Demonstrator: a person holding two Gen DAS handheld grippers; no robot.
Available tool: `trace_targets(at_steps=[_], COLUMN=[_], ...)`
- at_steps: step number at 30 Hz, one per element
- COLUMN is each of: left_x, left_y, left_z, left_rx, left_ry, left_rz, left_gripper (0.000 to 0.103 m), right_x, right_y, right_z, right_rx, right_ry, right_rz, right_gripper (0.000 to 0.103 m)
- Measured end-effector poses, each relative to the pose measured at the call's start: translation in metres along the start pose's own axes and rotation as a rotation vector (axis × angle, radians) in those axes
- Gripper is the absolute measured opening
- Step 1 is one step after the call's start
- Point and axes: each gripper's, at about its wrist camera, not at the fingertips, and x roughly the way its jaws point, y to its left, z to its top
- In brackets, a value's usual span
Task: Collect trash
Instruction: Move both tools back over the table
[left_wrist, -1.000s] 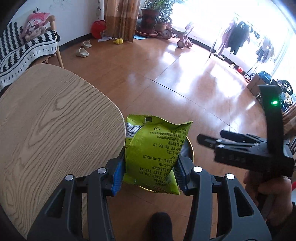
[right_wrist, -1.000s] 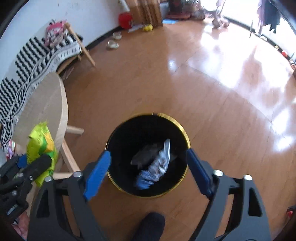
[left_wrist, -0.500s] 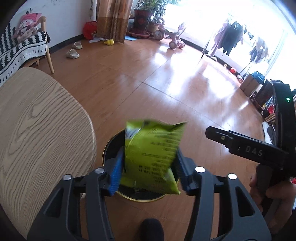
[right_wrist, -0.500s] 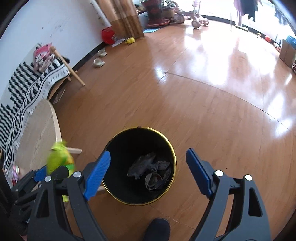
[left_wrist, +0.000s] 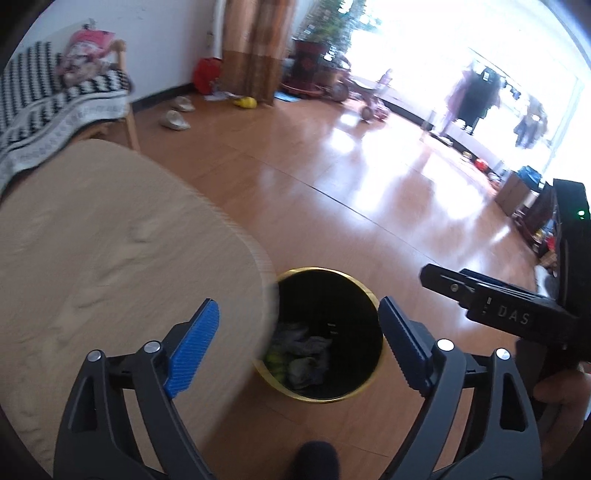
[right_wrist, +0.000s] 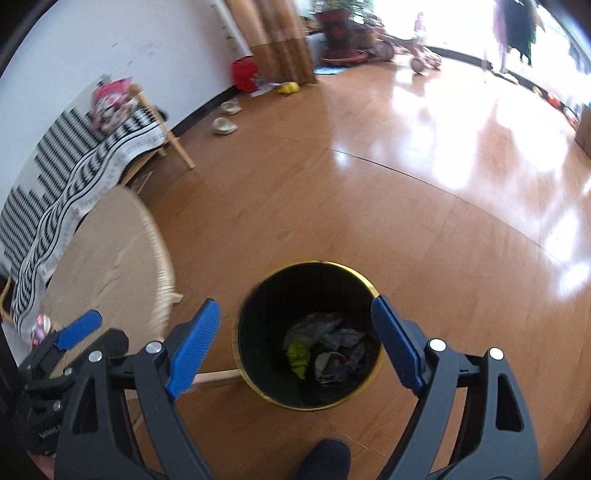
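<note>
A black trash bin with a gold rim (left_wrist: 369, 291) (right_wrist: 364, 286) stands on the wooden floor beside the round table. Inside lie crumpled grey wrappers (right_wrist: 332, 350) and the green snack bag (right_wrist: 298, 356), also seen in the left wrist view (left_wrist: 275, 360). My left gripper (left_wrist: 299, 343) is open and empty above the bin, its blue pads wide apart. My right gripper (right_wrist: 295, 339) is open and empty above the bin too. The right gripper's body (left_wrist: 517, 314) shows at the right in the left wrist view; the left gripper (right_wrist: 66, 350) shows at the lower left in the right wrist view.
The round wooden table (left_wrist: 92, 258) (right_wrist: 110, 251) is at the left, its leg (right_wrist: 214, 376) beside the bin. A colourful wrapper (right_wrist: 40, 326) lies on the table's near edge. A chair with a striped blanket (right_wrist: 92, 155) stands by the wall. Slippers (left_wrist: 173, 118) lie further off.
My left gripper has opened and the green snack bag has dropped into the bin. Both gripper views have tilted up a little; the right gripper stays open.
</note>
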Motion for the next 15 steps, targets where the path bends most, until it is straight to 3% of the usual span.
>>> trace_targets(at_steps=[8, 15], left_x=[-0.084, -0.176], left_y=[0.118, 0.245], left_z=[-0.018, -0.065], left_rx=[-0.145, -0.310], left_ry=[-0.048, -0.089], left_rz=[0.181, 0.369], left_gripper=[0.090, 0.091], right_x=[-0.001, -0.002], right_y=[0.138, 0.283], right_z=[-0.010, -0.043], right_rx=[-0.195, -0.399], right_ry=[0.010, 0.045], right_rz=[0.115, 0.252], right_gripper=[0.082, 0.083])
